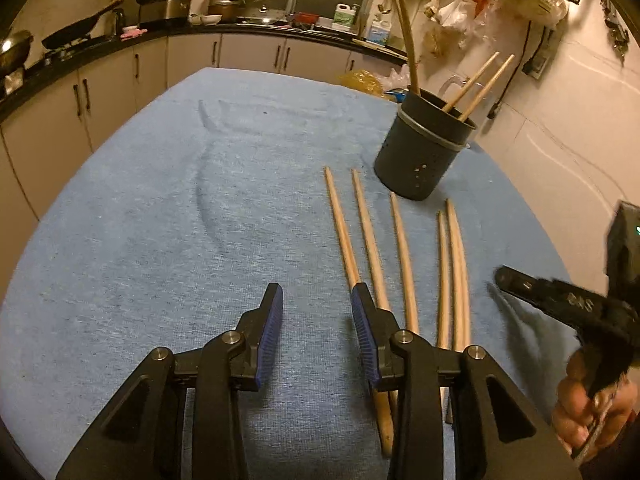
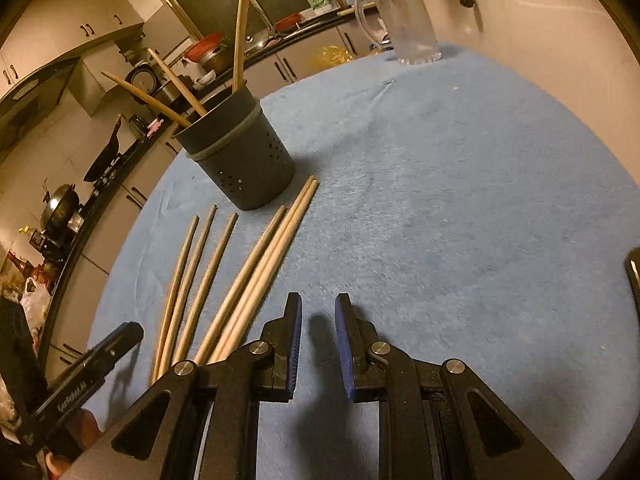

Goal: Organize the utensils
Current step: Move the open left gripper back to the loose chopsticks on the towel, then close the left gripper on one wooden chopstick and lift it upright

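My two grippers hang low over a table covered with a blue cloth [image 1: 140, 240] in a dim kitchen. The left gripper [image 1: 316, 312] has its jaws apart with only cloth between the blue pads; its right-hand finger [image 1: 366, 320] lies over the nearest of the loose chopsticks [image 1: 372, 236], though I cannot tell whether it touches the wood. No earlier view is on hand, so I report only that the jaws stand open and empty.

The right gripper [image 2: 318, 320] shows a narrow gap between its pads, bare cloth beneath, nothing held. It sits just to the right of the chopsticks [image 2: 256, 268], which fan out flat on the cloth, tips pointing toward a dark perforated holder [image 2: 244, 164].

That holder [image 1: 424, 148] stands upright near the far tips of the loose sticks and already carries several sticks leaning out of its mouth [image 2: 172, 80]. A clear glass mug [image 2: 404, 20] stands on the far edge of the cloth, well apart from the holder. In the left camera's lower right corner, a hand [image 1: 592, 392] grips the right tool's handle.
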{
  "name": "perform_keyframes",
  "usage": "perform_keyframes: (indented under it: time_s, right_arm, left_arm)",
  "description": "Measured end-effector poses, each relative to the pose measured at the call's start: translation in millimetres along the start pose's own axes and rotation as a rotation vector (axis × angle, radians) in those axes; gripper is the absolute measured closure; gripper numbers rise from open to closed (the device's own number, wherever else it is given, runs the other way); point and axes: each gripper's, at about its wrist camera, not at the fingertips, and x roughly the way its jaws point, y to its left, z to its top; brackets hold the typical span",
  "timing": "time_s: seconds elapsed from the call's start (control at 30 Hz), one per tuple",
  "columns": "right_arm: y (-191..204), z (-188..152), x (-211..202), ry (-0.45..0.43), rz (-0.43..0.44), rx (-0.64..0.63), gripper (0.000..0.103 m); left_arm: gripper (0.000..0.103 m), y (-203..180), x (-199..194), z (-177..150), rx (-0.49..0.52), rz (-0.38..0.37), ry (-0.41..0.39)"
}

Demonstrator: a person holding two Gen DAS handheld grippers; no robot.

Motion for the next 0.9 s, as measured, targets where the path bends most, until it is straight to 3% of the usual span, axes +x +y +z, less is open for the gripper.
perform_keyframes:
  time_s: [0.43,0.73,0.9]
  right_arm:
    - [38,23,41,0.067,-0.042,-0.031,0.084]
    - [53,22,40,0.117,-0.196,-0.227,0.089]
    - [36,30,36,0.152,-0.219,-0.21,0.089]
  left_arm:
    - [0.069,1,1,-1,-0.008,-0.045,0.001]
    - [0.069,3,1,0,-0.019,-0.058,0.004]
    - [0.068,3,2,0,-0.021,-0.063,0.01]
